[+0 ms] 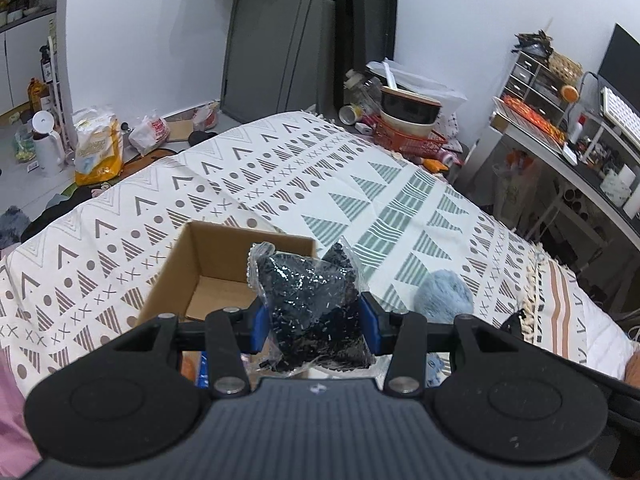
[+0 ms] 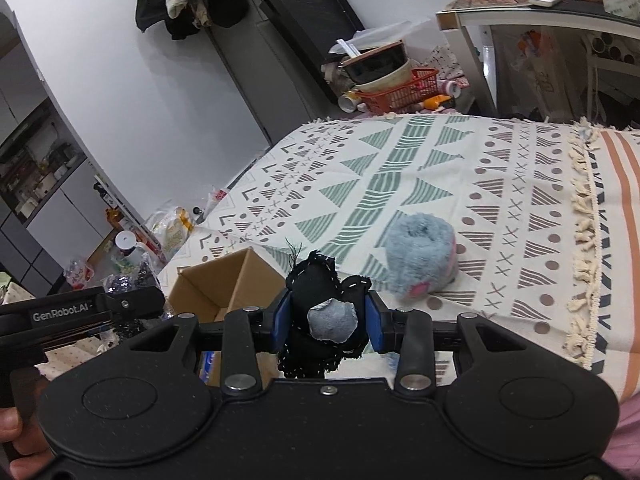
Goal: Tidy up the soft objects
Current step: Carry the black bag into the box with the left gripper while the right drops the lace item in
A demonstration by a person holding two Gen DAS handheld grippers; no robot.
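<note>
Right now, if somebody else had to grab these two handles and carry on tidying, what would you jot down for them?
Left gripper: shut on a plastic bag of dark sparkly stuff, held just at the cardboard box.
Right gripper: shut on a black stitched soft toy with a grey patch, held above the bed.
The box sits open on the patterned blanket; its far end looks bare, the near part is hidden.
Left to do: drop both held items in, then fetch the fluffy blue plush lying on the blanket.
</note>
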